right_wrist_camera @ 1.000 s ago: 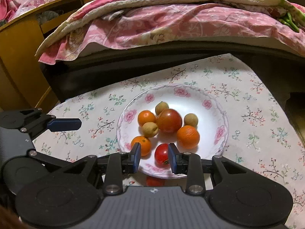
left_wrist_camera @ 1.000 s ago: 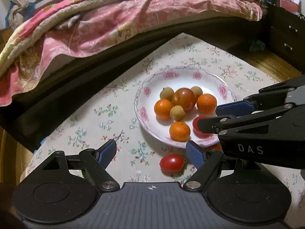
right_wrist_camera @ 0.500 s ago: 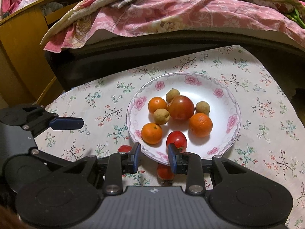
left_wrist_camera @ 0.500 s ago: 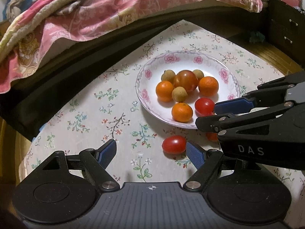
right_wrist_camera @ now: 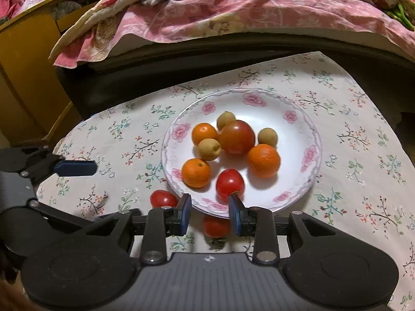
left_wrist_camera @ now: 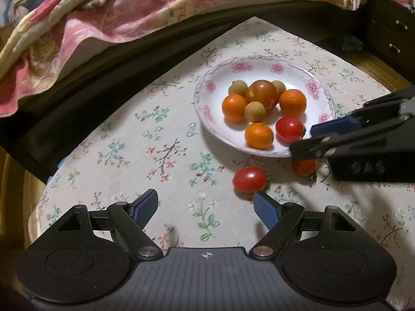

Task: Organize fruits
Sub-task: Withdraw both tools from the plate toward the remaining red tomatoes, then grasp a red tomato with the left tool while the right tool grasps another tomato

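A white flowered plate (right_wrist_camera: 310, 173) holds oranges, longans, a large tomato (right_wrist_camera: 237, 136) and a small red tomato (right_wrist_camera: 229, 184). Two more small tomatoes lie on the floral cloth in front of the plate: the left tomato (left_wrist_camera: 249, 180) (right_wrist_camera: 163, 198) and the right tomato (left_wrist_camera: 303, 167) (right_wrist_camera: 216, 225). My right gripper (right_wrist_camera: 210, 207) is open at the plate's near rim, and the right tomato lies below its fingers. My left gripper (left_wrist_camera: 206, 202) is wide open and holds nothing. The left tomato sits just ahead of its right finger.
The floral tablecloth (left_wrist_camera: 155, 155) covers a small table. A bed with a pink quilt (right_wrist_camera: 207, 13) runs along its far side. Beyond the table stand a yellow wooden cabinet (right_wrist_camera: 23, 64) on the left and dark drawers (left_wrist_camera: 389, 33) on the right.
Both grippers have drawn back from the plate toward the near table edge. The small red tomato that was between the right fingers now rests in the plate.
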Motion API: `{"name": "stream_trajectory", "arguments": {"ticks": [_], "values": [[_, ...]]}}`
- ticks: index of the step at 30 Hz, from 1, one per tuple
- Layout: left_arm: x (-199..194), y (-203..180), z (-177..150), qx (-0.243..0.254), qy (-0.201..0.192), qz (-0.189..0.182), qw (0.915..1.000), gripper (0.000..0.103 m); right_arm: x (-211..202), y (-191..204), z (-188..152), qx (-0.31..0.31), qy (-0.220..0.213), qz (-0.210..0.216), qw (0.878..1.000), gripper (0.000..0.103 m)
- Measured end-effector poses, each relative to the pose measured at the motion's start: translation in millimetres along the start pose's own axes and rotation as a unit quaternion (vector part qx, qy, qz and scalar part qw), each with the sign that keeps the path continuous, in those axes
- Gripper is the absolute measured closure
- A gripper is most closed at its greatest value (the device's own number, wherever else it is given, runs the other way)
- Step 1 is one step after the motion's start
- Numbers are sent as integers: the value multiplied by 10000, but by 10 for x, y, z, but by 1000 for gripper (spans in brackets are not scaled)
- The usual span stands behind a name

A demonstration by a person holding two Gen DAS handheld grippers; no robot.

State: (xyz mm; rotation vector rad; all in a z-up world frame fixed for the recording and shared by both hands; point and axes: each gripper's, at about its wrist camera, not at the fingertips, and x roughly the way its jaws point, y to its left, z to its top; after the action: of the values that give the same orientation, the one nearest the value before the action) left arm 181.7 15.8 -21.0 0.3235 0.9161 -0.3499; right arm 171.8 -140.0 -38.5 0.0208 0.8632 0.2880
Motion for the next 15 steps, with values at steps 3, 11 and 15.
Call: {"name": "stream_trajectory", "arguments": {"ticks": [3,11,15], "values": [[-9,24,-55,59,24,-19,10000,17,-24,-42,-11,4,-27,30,10000,69],[19,-103,-72,264,-70,-296,9992,17,-120,-128,-73,55,-38,141,9999,69],[129,-210,-18,322,-78,-417,9986,18,-214,-158,-184,195,21,221,9996,69]]}}
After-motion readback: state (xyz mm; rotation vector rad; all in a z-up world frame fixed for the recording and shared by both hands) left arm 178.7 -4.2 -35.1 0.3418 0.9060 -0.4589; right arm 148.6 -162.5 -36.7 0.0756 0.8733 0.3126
